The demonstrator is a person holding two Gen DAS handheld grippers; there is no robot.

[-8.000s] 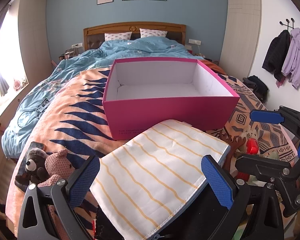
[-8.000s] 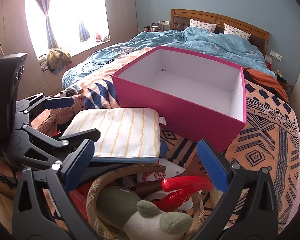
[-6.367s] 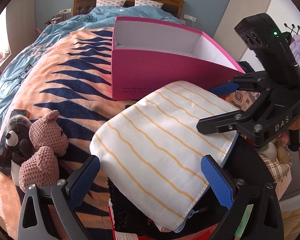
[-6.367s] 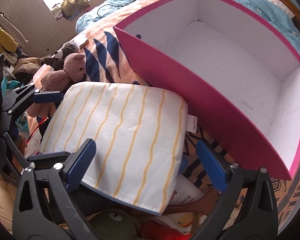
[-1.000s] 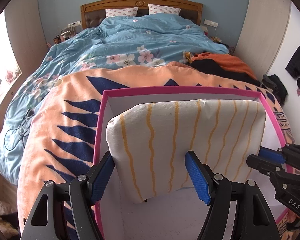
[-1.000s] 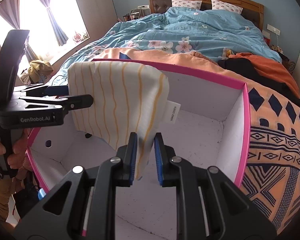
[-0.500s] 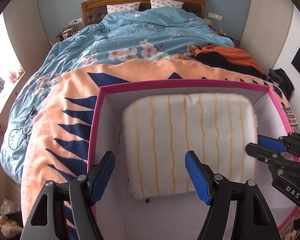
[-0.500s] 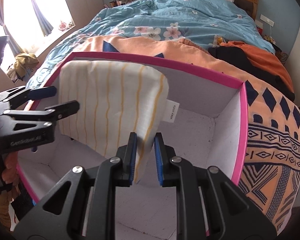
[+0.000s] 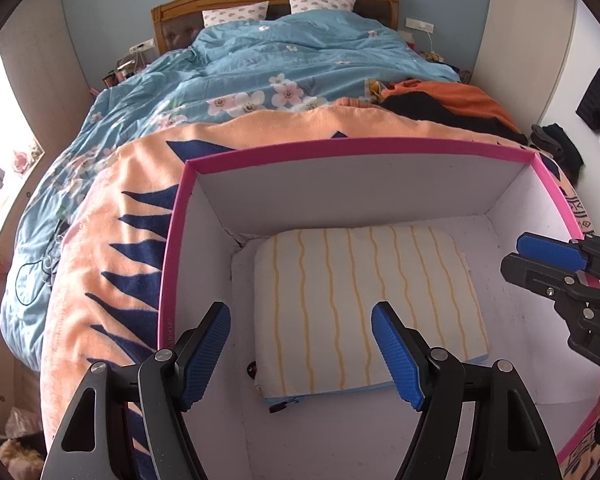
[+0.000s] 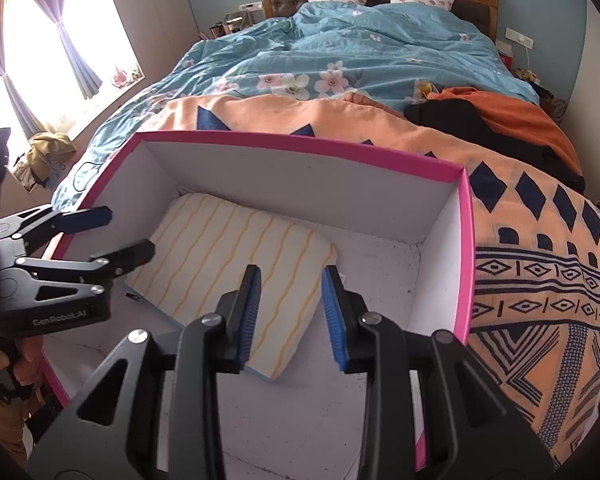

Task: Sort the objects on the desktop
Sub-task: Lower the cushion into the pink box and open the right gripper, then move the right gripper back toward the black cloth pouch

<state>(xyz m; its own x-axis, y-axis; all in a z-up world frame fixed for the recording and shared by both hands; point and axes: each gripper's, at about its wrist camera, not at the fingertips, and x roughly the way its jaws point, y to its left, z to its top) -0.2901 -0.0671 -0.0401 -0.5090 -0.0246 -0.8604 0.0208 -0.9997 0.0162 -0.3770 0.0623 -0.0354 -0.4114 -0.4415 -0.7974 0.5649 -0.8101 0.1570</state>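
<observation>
Inside the pink box (image 9: 380, 148), with my left gripper (image 9: 300, 354) open and my right gripper (image 10: 288, 316) opening over the released striped cushion (image 9: 368, 296), a careless pull-out could snag its corner.

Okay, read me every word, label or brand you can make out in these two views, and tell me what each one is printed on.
"GenRobot.AI": on the body of the left claw, in the right wrist view.
"DA": cut off at the frame edge, on the body of the right claw, in the left wrist view.
Nothing legible shows on the pink box or the striped pouch.
</observation>
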